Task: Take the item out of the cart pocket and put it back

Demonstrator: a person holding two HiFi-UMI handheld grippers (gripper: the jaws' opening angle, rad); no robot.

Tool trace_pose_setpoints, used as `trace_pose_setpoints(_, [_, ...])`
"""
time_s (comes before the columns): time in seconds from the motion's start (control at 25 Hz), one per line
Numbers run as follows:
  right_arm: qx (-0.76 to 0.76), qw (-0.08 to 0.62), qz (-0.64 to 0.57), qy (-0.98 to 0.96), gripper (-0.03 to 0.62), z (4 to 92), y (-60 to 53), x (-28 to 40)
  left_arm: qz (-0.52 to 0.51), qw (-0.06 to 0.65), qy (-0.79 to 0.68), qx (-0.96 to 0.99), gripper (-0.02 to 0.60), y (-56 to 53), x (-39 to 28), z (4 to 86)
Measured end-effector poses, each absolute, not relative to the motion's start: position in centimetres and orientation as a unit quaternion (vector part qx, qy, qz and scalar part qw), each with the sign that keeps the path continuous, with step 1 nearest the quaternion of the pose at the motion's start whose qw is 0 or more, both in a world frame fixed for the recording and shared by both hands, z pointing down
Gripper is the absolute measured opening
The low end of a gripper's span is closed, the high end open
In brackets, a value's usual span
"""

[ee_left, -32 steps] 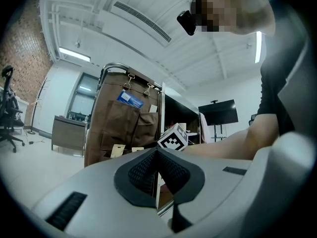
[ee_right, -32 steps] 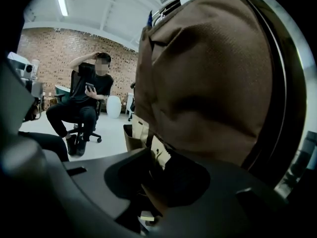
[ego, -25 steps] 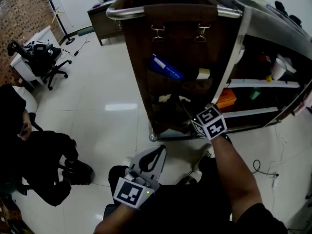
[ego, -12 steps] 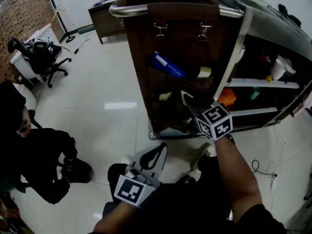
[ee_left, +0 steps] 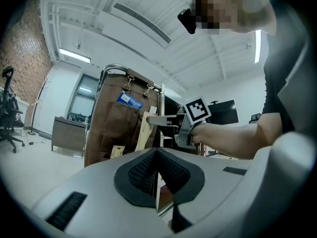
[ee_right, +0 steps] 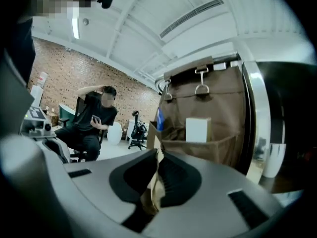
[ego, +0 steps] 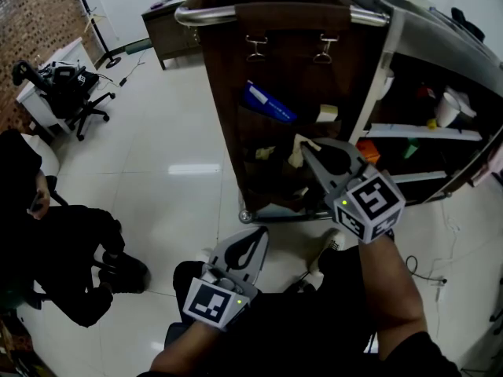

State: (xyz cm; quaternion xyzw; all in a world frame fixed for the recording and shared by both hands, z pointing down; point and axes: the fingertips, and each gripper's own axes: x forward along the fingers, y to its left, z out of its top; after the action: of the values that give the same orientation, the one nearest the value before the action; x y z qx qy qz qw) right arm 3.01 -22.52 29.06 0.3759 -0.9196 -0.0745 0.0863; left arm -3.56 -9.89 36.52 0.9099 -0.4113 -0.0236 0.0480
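On the cart's side, a pocket is sitting just ahead of and below the right tool, which is clamping a thin packet hanging upright outside it; the left tool is resting shut, empty, farther back.

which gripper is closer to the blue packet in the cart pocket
Right. The right gripper sits just below the blue packet, gripping a tan packet. The left gripper hangs low, short of the cart.
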Motion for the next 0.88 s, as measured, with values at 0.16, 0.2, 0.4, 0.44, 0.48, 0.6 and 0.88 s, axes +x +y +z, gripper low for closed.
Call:
trace_pose_setpoints(0.16, [0.375,0.062,-0.087,-0.921,0.029,25.4,-20.2,3.4,-0.024,0.046,-0.41,0.91,-0.002,-9.8,-3.5,36.5])
trace_pose_setpoints(0.2, [0.376,0.059,-0.087,-0.92,0.029,24.7,-19.7,3.5,-0.024,0.045,-0.41,0.91,-0.002,-9.8,-3.5,36.5])
trace_pose_setpoints(0.4, [0.372,0.032,-0.079,-0.925,0.029,21.6,-16.6,4.4,-0.023,0.046,-0.412,0.91,-0.001,-9.7,-3.5,36.4])
trace_pose_setpoints(0.44, [0.371,0.024,-0.076,-0.925,0.029,20.9,-15.9,4.6,-0.024,0.045,-0.412,0.91,-0.001,-9.8,-3.5,36.4])
trace_pose_setpoints(0.48, [0.37,0.016,-0.073,-0.926,0.029,20.3,-15.1,5.0,-0.024,0.044,-0.412,0.91,-0.001,-9.8,-3.5,36.3])
trace_pose_setpoints(0.6, [0.369,-0.013,-0.08,-0.926,0.029,18.2,-12.4,5.8,-0.025,0.043,-0.413,0.909,-0.001,-9.8,-3.5,36.2])
trace_pose_setpoints(0.88, [0.355,-0.008,-0.064,-0.932,0.029,20.5,-6.6,6.7,-0.028,0.04,-0.408,0.912,0.0,-9.5,-3.4,35.8])
